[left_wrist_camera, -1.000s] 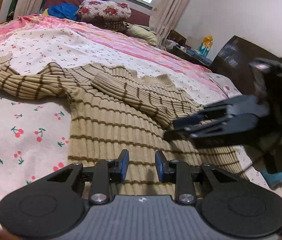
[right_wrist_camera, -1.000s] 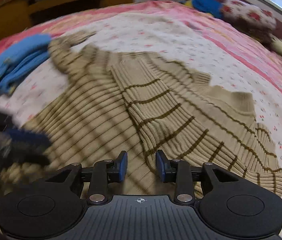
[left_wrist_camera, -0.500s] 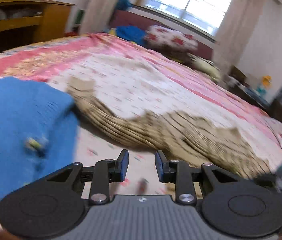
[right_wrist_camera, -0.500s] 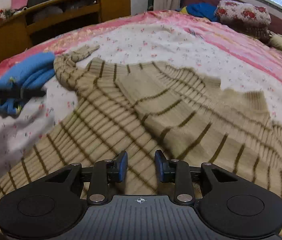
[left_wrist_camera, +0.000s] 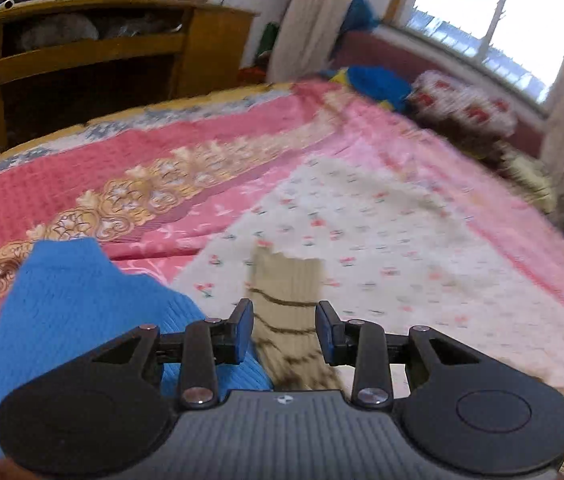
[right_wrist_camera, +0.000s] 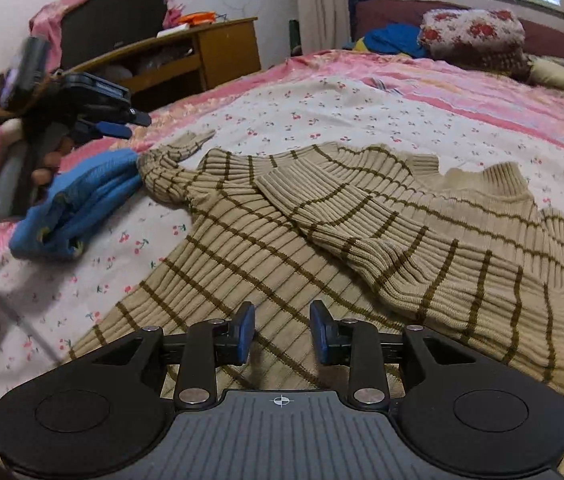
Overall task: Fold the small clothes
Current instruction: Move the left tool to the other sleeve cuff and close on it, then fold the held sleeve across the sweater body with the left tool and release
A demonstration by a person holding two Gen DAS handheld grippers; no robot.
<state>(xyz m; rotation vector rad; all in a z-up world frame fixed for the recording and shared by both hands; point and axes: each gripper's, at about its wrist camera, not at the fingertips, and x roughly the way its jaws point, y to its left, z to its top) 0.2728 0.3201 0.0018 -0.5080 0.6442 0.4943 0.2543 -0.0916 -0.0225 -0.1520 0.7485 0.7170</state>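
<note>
A beige ribbed sweater with brown stripes point(right_wrist_camera: 322, 240) lies spread on the bed, one sleeve folded across its body. Its other sleeve stretches left, with the cuff point(right_wrist_camera: 196, 140) beside a folded blue garment point(right_wrist_camera: 78, 200). My right gripper point(right_wrist_camera: 281, 332) is open and empty just above the sweater's body. My left gripper point(left_wrist_camera: 284, 330) is open and empty, hovering over the outstretched sleeve's cuff point(left_wrist_camera: 286, 276), with the blue garment point(left_wrist_camera: 82, 312) to its left. The left gripper point(right_wrist_camera: 120, 124) also shows at the left of the right wrist view.
The bed has a pink bedspread point(left_wrist_camera: 162, 168) with a white cherry-print centre point(right_wrist_camera: 322, 112). A wooden shelf unit point(left_wrist_camera: 82, 60) stands beyond the bed's left side. Pillows and bedding point(right_wrist_camera: 474, 36) lie under the window.
My left gripper has swung left from the sweater's body to the outstretched sleeve's cuff beside the blue garment. My right gripper stays low over the sweater's body. Both remain open.
</note>
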